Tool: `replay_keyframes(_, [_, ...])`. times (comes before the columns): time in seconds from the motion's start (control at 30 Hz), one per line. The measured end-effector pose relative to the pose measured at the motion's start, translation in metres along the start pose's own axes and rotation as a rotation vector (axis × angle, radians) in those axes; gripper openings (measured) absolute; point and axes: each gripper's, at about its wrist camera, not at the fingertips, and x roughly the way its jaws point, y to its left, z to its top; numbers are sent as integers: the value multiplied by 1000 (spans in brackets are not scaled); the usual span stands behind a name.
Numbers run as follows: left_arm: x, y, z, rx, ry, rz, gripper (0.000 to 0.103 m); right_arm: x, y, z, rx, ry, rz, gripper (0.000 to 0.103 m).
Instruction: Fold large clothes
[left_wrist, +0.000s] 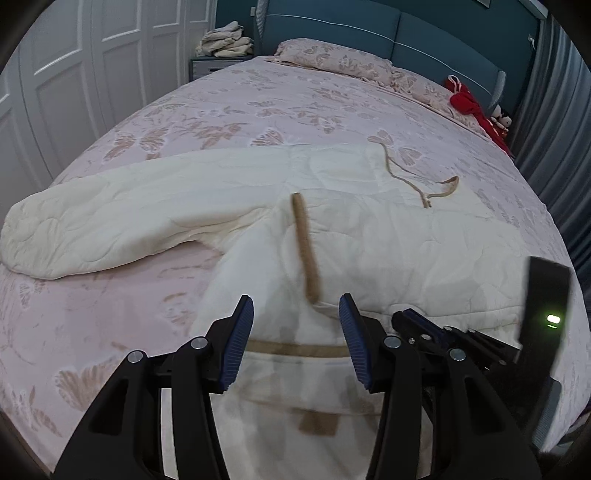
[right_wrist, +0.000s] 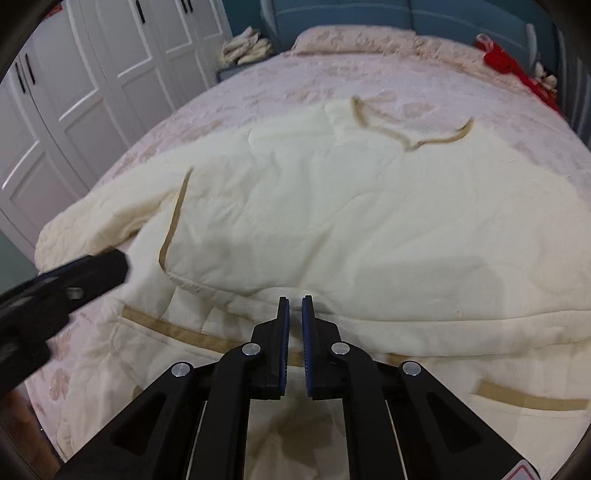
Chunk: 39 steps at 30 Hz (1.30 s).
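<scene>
A large cream quilted robe (left_wrist: 369, 236) with tan trim lies spread on the bed, one sleeve (left_wrist: 92, 218) stretched out to the left. It also fills the right wrist view (right_wrist: 369, 221). A tan belt (left_wrist: 424, 184) lies loose on its far part. My left gripper (left_wrist: 295, 314) is open over the robe's near fold, holding nothing. My right gripper (right_wrist: 295, 306) has its jaws almost together, a narrow gap between the pads, just above the fold's edge; no cloth shows between them. The left gripper shows blurred at the left of the right wrist view (right_wrist: 66, 280).
The bed (left_wrist: 258, 107) has a pink butterfly-print cover and a pillow (left_wrist: 332, 59) at the head. Red items (left_wrist: 469, 103) lie at the far right. White wardrobe doors (left_wrist: 74, 74) stand to the left. Folded cream cloth (left_wrist: 225, 40) sits on a bedside cabinet.
</scene>
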Motion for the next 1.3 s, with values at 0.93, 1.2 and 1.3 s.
replay_keyframes(0.93, [81,-54,-18,102,73,29,47,-17,-169,-35,229,-38,-310,3])
replay_keyframes(1.2, [83,-52,-25,105,24,20,47,-49,-128,-16,256,-99,-175,5])
replay_keyframes(1.3, [81,-50,-24,93,14,9,47,-32,-92,-9,179,-61,-111,5])
